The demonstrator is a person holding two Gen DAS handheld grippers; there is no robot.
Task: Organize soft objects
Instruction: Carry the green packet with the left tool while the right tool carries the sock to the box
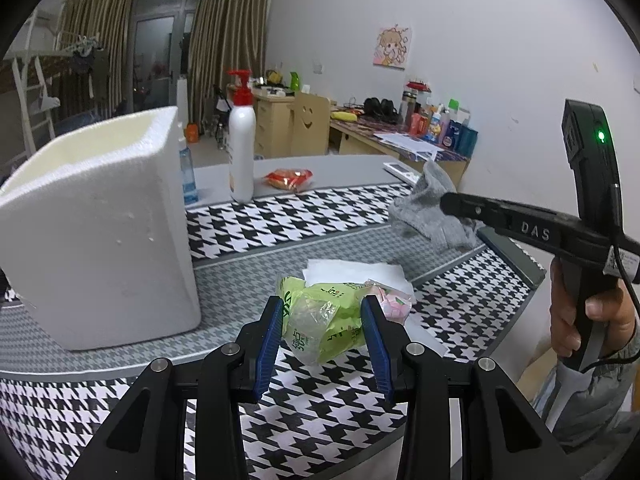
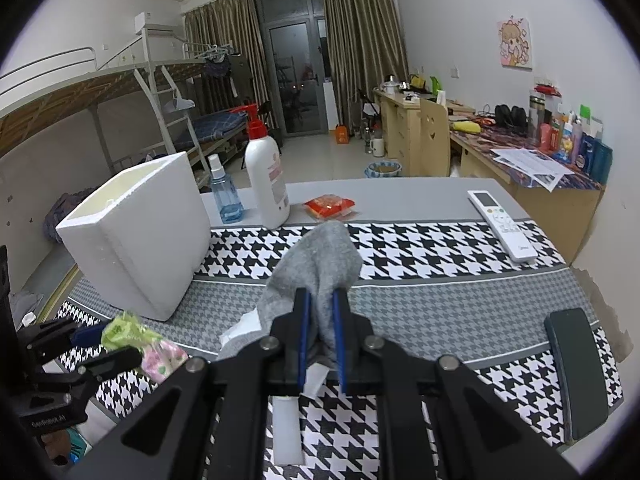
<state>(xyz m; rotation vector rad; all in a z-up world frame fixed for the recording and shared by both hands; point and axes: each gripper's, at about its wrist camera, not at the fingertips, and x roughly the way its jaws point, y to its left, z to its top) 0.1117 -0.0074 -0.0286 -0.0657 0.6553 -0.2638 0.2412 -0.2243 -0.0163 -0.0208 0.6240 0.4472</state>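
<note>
In the left wrist view my left gripper [image 1: 322,300] is shut on a crinkled green tissue pack [image 1: 320,320], with its blue pads pressing both sides. A pink pack [image 1: 394,304] sits against the green one's right side. From the right comes my right gripper [image 1: 448,200], held by a hand and shut on a grey sock [image 1: 432,220] that hangs above the table. In the right wrist view the right gripper [image 2: 320,292] pinches the grey sock [image 2: 320,264], which stands up ahead of it. The left gripper [image 2: 108,344] is at lower left with the green pack [image 2: 124,332].
A white foam box [image 1: 100,220] stands open-topped at the left on the houndstooth cloth. Behind it are a blue spray bottle [image 2: 224,192], a white pump bottle [image 2: 266,180] and a red snack packet [image 2: 330,205]. A remote [image 2: 502,224] and a dark flat object [image 2: 576,376] lie right. White paper [image 1: 352,270] lies under the packs.
</note>
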